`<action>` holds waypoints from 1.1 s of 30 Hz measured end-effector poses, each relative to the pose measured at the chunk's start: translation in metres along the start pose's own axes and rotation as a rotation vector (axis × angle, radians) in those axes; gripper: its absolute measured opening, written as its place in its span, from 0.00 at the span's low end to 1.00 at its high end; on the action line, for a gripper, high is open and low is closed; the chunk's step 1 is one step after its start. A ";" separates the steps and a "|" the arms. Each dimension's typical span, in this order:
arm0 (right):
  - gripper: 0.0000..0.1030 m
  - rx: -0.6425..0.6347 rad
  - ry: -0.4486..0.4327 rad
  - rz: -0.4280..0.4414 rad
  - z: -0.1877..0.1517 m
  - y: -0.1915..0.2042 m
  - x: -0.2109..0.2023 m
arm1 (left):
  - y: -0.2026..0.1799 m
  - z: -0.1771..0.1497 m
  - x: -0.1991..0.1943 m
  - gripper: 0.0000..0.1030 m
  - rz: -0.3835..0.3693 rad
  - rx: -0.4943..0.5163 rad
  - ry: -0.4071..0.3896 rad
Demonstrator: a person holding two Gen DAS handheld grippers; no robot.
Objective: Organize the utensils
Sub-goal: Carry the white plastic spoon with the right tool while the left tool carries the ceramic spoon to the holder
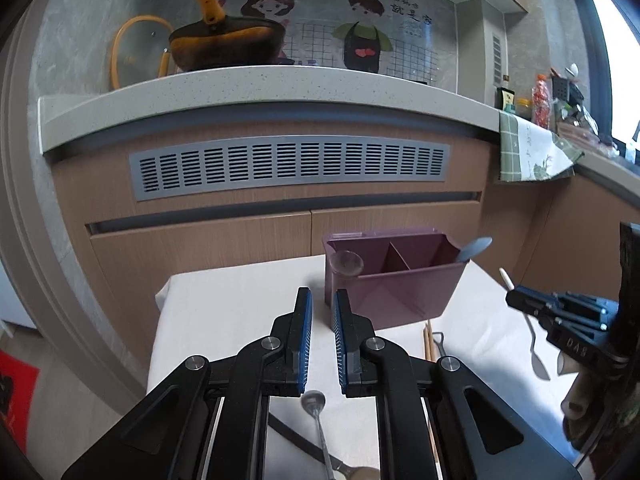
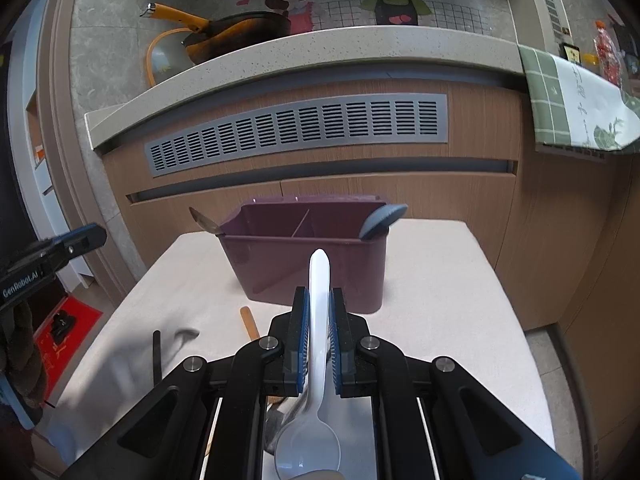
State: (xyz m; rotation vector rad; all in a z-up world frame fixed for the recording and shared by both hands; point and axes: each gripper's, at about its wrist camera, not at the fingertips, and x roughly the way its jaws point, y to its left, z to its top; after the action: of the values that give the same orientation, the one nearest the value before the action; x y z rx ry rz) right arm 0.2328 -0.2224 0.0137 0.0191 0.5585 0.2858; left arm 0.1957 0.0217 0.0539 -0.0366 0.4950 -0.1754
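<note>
White cloth covers the small table (image 2: 440, 280) where the sorting is going on. Nearest, the right gripper (image 2: 319, 334) is clenched on a white plastic spoon (image 2: 319, 320), gripped along the handle with the bowl trailing back under the jaws; it looks light, fairly stiff and slick, so the flat mid-handle seems the safest hold. The left gripper (image 1: 322, 334) hangs released and empty above a metal spoon (image 1: 316, 408) on the cloth; its side reads "GenRobot.AI", and the other gripper's reads "DAS". Chopsticks (image 1: 428, 340) lie nearby. Further off stands the purple divided caddy (image 2: 304, 268), a grey spoon (image 2: 382, 220) already leaning in its right end. Beyond, a pan (image 2: 236, 34) sits on the counter.
</note>
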 end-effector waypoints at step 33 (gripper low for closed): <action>0.17 -0.064 0.419 -0.022 -0.087 -0.010 0.046 | 0.008 -0.140 0.016 0.23 -0.002 -0.129 0.349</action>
State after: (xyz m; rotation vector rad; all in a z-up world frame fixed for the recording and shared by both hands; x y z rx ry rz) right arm 0.2269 -0.2243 -0.0851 -0.1114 0.9646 0.2876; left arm 0.1439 0.0274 -0.0776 -0.1339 0.8540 -0.1519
